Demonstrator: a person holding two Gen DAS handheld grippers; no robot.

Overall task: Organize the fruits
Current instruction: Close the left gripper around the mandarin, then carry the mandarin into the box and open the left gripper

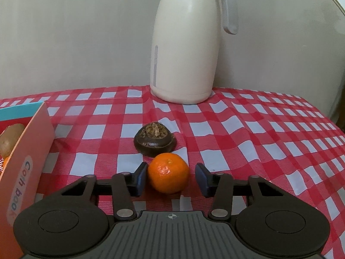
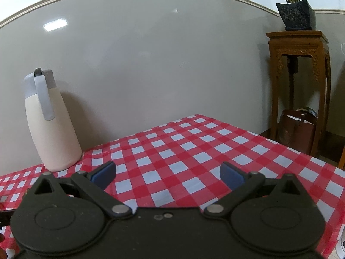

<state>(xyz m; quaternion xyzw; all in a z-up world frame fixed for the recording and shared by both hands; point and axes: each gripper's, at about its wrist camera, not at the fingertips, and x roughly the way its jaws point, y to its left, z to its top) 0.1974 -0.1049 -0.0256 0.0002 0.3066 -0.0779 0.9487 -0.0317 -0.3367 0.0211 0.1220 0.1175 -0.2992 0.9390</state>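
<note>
orange and glossy, a mandarin (image 1: 168, 173) sits on the red-and-white checked tablecloth (image 1: 258, 133) between the blue pads of the left gripper (image 1: 170, 178) — the left pad looks to touch its skin, the right pad stands just clear, so nothing is pinched. touching it at 11 o'clock lies a dark dried fruit shell (image 1: 154, 139). at 12 o'clock stands a cream thermos jug (image 1: 185, 49), at 9 o'clock a cardboard box (image 1: 25, 161) holding a kiwi (image 1: 9, 139). the right gripper (image 2: 168, 173) is spread wide over bare cloth.

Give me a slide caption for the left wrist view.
Left tongs bracket a tangerine on the checkered tablecloth, right pad not yet touching; cream jug behind.
</note>
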